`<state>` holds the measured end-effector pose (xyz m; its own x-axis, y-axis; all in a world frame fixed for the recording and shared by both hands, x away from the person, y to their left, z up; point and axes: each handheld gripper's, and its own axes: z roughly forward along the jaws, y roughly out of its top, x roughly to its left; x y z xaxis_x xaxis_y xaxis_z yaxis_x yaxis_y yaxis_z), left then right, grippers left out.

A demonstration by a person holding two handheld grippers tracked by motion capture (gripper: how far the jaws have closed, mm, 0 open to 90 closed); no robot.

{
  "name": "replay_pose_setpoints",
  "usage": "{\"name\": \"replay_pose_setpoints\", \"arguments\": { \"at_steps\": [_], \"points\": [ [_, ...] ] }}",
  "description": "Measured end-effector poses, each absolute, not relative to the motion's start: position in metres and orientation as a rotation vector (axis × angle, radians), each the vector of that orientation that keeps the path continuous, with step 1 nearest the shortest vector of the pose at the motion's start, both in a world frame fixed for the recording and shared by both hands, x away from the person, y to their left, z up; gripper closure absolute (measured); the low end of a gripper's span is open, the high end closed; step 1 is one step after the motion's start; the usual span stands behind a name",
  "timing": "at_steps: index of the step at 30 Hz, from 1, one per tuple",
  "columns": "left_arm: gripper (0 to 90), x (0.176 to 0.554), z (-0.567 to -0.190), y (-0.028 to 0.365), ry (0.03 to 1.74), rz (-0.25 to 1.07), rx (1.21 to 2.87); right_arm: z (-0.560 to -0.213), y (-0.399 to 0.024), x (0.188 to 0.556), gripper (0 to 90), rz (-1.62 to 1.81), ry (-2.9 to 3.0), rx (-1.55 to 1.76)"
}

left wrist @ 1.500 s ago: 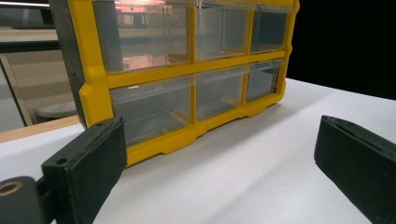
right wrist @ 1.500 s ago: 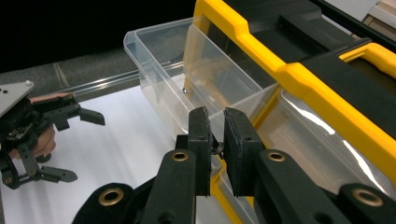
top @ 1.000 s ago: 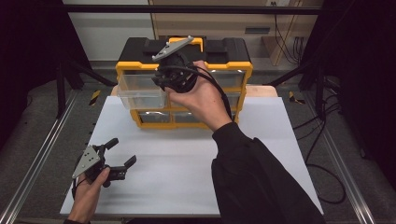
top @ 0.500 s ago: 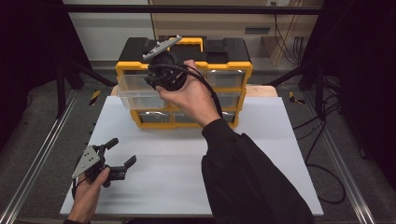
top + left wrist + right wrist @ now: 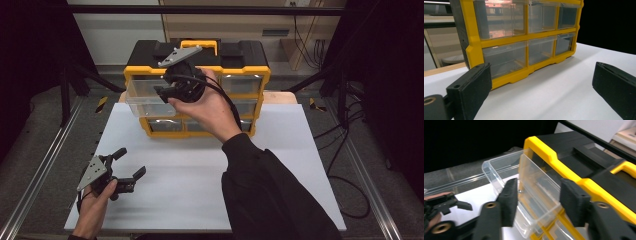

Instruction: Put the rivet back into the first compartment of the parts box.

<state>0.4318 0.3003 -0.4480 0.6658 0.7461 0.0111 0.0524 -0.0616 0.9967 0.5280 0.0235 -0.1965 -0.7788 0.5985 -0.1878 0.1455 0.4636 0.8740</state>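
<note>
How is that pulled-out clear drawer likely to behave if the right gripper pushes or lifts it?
The clear drawer looks thin-walled and see-through, so probably light and rigid. Its glossy plastic may slip between the pads. It juts far out of the yellow organizer, so a push should slide it in, though it might tip. The right gripper has just been opening, straddling its front wall.

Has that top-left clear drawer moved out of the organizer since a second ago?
Yes. The clear drawer now juts out toward the table's left front, past the organizer's yellow frame. The right gripper, whose jaws have just been opening, straddles its wall.

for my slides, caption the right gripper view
Right hand-held gripper opening around the pulled-out clear drawer of a yellow-and-black organizer.
</note>
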Motion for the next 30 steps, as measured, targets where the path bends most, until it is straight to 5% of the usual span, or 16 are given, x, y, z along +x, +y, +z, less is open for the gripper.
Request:
{"name": "replay_pose_setpoints", "arguments": {
  "at_steps": [14, 30],
  "points": [
    [2.3, 0.432, -0.447, 0.309, 0.714, 0.665, 1.523, -0.206, 0.001, 0.507, 15.0, 1.363, 2.137, 0.694],
    [2.4, 0.431, -0.448, 0.306, 0.706, 0.678, 1.551, -0.25, -0.043, 0.488, 5.6, 1.371, 2.064, 0.733]
  ]
}}
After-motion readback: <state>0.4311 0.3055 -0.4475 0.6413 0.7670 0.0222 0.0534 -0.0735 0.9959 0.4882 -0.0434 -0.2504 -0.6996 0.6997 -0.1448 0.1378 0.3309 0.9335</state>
